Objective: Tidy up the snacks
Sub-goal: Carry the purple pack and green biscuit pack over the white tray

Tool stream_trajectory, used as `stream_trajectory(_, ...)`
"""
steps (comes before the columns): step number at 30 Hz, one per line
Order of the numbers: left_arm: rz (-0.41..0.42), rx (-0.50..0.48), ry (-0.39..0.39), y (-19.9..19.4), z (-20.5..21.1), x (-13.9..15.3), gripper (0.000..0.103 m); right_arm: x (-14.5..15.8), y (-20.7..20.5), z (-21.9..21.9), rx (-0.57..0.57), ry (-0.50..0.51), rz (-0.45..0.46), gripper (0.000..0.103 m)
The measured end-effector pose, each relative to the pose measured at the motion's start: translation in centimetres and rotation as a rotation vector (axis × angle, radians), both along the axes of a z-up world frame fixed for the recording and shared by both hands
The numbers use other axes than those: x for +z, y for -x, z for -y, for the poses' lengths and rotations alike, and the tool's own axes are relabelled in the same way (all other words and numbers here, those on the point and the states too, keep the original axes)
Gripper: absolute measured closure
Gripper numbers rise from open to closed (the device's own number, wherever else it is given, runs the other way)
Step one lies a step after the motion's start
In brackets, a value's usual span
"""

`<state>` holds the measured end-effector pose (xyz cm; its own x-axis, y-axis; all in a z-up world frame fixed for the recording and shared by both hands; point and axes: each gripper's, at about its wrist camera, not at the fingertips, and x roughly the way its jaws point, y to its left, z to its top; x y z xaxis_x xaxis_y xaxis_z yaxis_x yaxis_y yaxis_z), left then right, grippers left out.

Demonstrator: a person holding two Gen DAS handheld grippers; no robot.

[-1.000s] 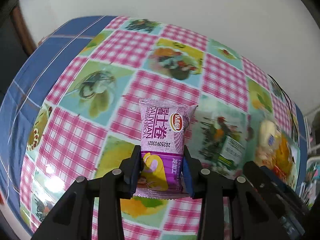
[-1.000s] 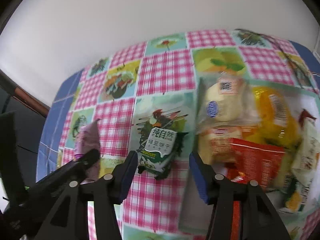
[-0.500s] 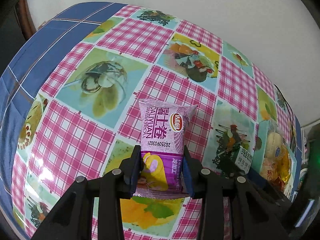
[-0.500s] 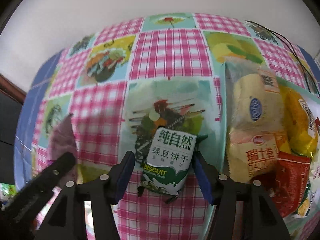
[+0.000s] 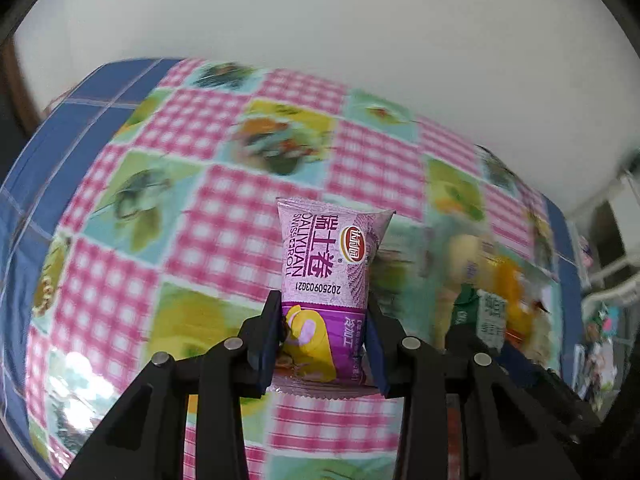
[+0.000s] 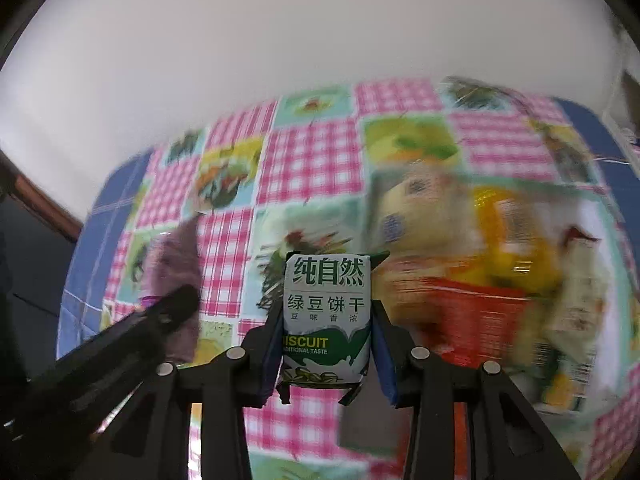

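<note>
A purple Swiss roll packet (image 5: 326, 280) stands upright between the blue pads of my left gripper (image 5: 325, 340), which is shut on its lower half, above the tablecloth. In the right wrist view my right gripper (image 6: 326, 354) is shut on a green and white biscuit packet (image 6: 326, 312), lifted off the checked cloth (image 6: 312, 160). The left gripper's black arm and the purple packet (image 6: 172, 264) appear blurred at the left of that view. A pile of snacks (image 6: 480, 272) lies to the right, blurred.
The table carries a pink checked cloth (image 5: 200, 240) with fruit panels and a blue border (image 5: 52, 152). A white wall rises behind the table. The snack pile (image 5: 492, 280) sits at the right in the left wrist view, beside the right gripper's arm.
My right gripper closed on the biscuit packet and lifted it from the cloth. The left gripper rose with the purple packet, and the table looks farther away in both views.
</note>
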<state>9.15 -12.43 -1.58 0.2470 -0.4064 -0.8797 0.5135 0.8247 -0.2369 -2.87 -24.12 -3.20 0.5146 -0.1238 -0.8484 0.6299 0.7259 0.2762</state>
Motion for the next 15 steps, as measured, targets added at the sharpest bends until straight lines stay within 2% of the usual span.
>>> stream_trajectory(2,-0.015,-0.046,0.025,1.4,1.4,0.2,0.063,1.4,3.0,1.0,-0.038,0.010,0.039,0.060)
stream_trajectory(5,-0.039,-0.123,0.029,3.6,3.6,-0.1,0.064,2.1,6.0,2.6,-0.105,0.034,0.027,0.060)
stream_trajectory(7,-0.039,-0.167,0.005,5.1,5.2,-0.6,0.064,1.6,8.3,4.0,-0.155,0.053,-0.008,0.060)
stream_trajectory(10,-0.056,-0.226,-0.016,6.9,7.2,-1.5,0.064,0.0,10.7,5.7,-0.202,0.023,-0.049,0.060)
stream_trajectory(15,-0.084,-0.267,-0.056,8.7,8.9,-3.1,0.063,-2.0,11.5,7.0,-0.218,-0.032,-0.075,0.060)
